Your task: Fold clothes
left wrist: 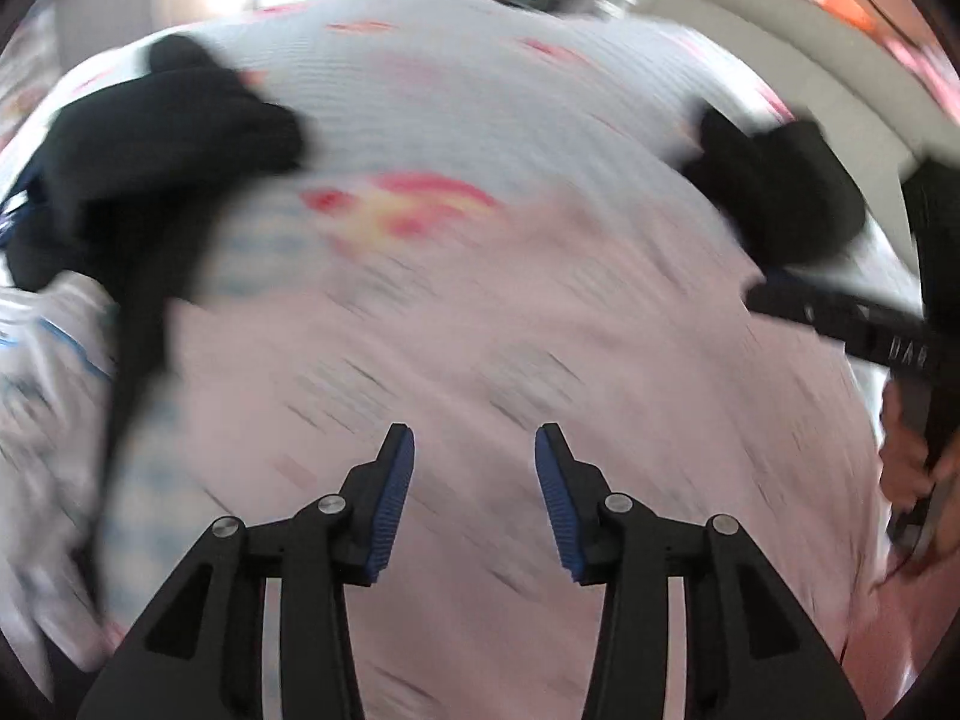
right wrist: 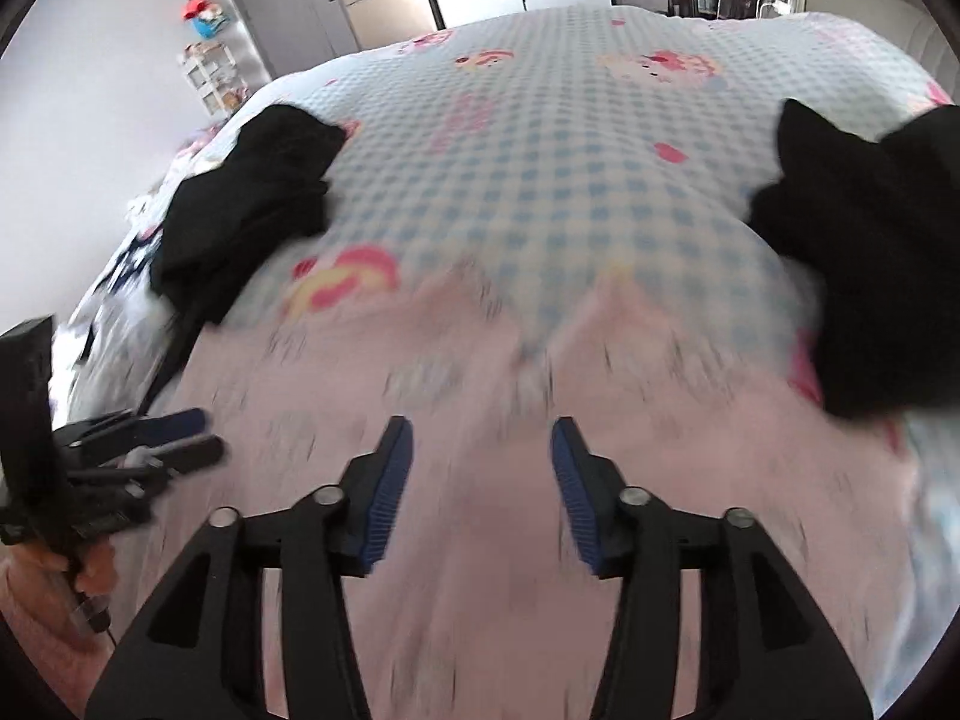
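1. Left wrist view: the left gripper hangs over a pink garment spread on the checked bedsheet. Its jaws stand apart, with nothing between them. A black garment lies at the left and another dark pile at the right. The picture is blurred.
2. Right wrist view: the right gripper is above the same pink garment, jaws apart and empty. The left gripper shows at the left edge; there I cannot tell its jaws.
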`<state>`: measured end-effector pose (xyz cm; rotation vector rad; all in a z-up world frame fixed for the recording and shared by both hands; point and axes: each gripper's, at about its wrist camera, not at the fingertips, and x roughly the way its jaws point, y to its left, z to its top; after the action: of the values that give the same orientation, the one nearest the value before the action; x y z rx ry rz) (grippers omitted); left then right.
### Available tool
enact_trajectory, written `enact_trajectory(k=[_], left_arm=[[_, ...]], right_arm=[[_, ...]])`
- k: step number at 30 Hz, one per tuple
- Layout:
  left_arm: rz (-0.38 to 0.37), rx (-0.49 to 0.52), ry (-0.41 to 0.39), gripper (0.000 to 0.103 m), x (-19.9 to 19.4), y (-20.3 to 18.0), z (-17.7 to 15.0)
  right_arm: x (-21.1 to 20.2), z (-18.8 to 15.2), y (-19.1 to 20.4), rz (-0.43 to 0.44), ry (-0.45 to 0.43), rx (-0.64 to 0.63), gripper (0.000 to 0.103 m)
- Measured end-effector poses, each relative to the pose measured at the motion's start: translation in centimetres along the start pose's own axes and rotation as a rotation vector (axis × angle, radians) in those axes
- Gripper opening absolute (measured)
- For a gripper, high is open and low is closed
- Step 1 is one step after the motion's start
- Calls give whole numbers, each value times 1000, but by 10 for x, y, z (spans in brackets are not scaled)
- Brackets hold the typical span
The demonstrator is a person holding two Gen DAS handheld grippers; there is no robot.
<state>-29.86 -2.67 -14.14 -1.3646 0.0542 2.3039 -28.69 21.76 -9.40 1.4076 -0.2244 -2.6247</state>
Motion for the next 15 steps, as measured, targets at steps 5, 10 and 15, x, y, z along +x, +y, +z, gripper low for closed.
enact_trajectory(k=[5,10,15], left_arm=[[15,72,30,44,-15,-44,-48],[152,39,84,44,-33,-29,-87],[169,-117,22,48,-76,-8,-123]], right_arm=[[-27,-84,-4,-45,47,6,51],[-44,-150,-25,-203,83,-28,50],[-82,-192,-62,-277,71,51,50]])
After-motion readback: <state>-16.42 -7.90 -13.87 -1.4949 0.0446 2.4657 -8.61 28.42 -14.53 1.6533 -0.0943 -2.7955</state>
